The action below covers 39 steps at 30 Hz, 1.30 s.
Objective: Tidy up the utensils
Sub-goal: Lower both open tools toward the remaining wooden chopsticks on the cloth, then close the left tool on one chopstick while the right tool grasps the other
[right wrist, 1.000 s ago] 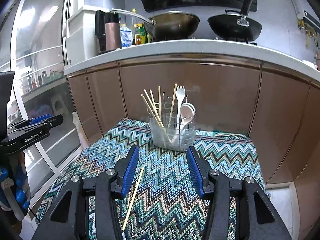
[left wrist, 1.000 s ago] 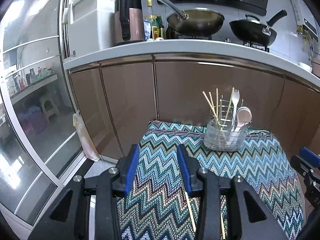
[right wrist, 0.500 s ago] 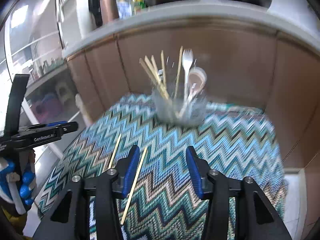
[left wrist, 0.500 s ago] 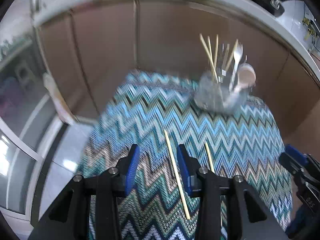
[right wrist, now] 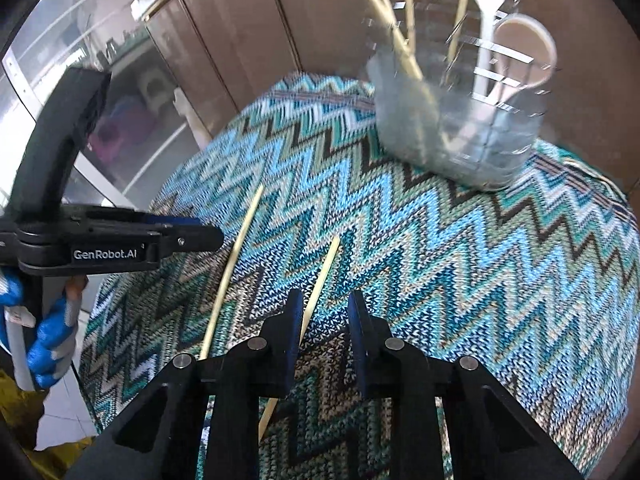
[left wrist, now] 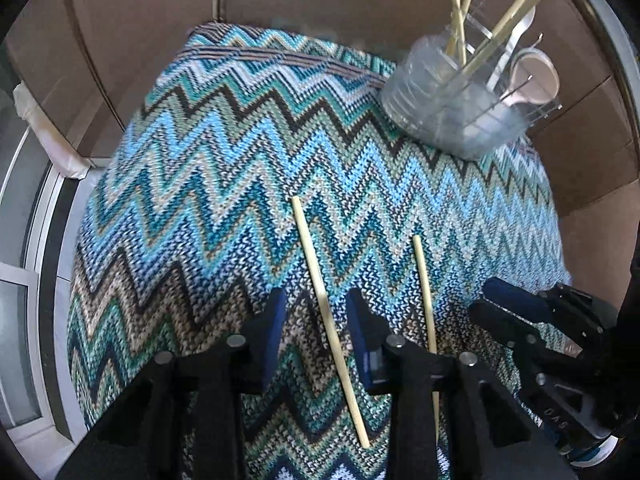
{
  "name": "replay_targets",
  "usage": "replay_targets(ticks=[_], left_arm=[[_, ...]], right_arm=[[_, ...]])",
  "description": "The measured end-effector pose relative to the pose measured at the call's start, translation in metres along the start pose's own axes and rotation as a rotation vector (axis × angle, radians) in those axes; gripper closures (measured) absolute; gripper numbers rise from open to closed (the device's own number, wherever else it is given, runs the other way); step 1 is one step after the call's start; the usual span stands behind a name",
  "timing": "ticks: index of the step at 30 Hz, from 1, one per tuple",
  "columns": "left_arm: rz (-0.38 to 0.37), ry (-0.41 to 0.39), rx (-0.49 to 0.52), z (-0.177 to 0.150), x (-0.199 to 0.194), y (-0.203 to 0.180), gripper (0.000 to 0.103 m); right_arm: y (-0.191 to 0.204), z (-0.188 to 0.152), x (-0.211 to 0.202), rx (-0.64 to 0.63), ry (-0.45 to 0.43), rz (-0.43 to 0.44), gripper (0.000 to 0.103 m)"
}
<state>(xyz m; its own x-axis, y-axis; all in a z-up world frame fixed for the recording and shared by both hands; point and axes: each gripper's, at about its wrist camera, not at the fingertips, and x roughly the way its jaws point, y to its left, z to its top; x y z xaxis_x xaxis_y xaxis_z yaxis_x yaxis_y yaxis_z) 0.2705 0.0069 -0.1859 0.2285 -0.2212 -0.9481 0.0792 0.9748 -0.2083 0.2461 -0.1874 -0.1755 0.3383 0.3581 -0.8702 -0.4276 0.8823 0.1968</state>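
Note:
Two pale wooden chopsticks lie on a zigzag cloth (left wrist: 208, 168). My left gripper (left wrist: 316, 308) points down over the left chopstick (left wrist: 320, 280), which runs between its blue-padded fingers. The jaws are closing and gaps still show on both sides. My right gripper (right wrist: 324, 304) is also closing. The right chopstick (right wrist: 324, 272) runs in between its fingers, close along the left finger (right wrist: 294, 320), and no squeeze shows. Each gripper appears in the other's view: the right gripper (left wrist: 504, 304) and the left gripper (right wrist: 192, 236). A clear utensil holder (left wrist: 452, 112) stands at the far right of the cloth.
The holder (right wrist: 460, 136) contains several chopsticks, a white spork (right wrist: 488, 12) and a pale spoon (right wrist: 532, 48). Brown cabinet doors (left wrist: 320, 0) rise right behind the cloth. A glass door (right wrist: 100, 80) and tiled floor lie to the left. A blue-gloved hand (right wrist: 48, 332) holds the left gripper.
Both grippers have tipped downward and sunk toward the cloth. Their jaws have narrowed. The counter and pans have left view, and a chopstick now lies between each pair of fingers.

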Motion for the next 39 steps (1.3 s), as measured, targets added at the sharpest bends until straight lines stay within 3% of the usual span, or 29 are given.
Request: replay_targets(ticks=[9, 19, 27, 39], left_arm=[[-0.058, 0.115, 0.001, 0.012, 0.038, 0.002, 0.095], [-0.133, 0.101, 0.000, 0.009, 0.033, 0.020, 0.097], [-0.159, 0.085, 0.010, 0.008, 0.033, 0.022, 0.097], [-0.177, 0.086, -0.005, 0.009, 0.034, 0.025, 0.097]], right_arm=[[-0.003, 0.010, 0.024, -0.020, 0.071, 0.008, 0.083], [-0.001, 0.038, 0.062, -0.009, 0.159, 0.041, 0.086], [0.011, 0.049, 0.089, -0.023, 0.221, -0.010, 0.086], [0.004, 0.054, 0.074, 0.016, 0.215, 0.000, 0.086]])
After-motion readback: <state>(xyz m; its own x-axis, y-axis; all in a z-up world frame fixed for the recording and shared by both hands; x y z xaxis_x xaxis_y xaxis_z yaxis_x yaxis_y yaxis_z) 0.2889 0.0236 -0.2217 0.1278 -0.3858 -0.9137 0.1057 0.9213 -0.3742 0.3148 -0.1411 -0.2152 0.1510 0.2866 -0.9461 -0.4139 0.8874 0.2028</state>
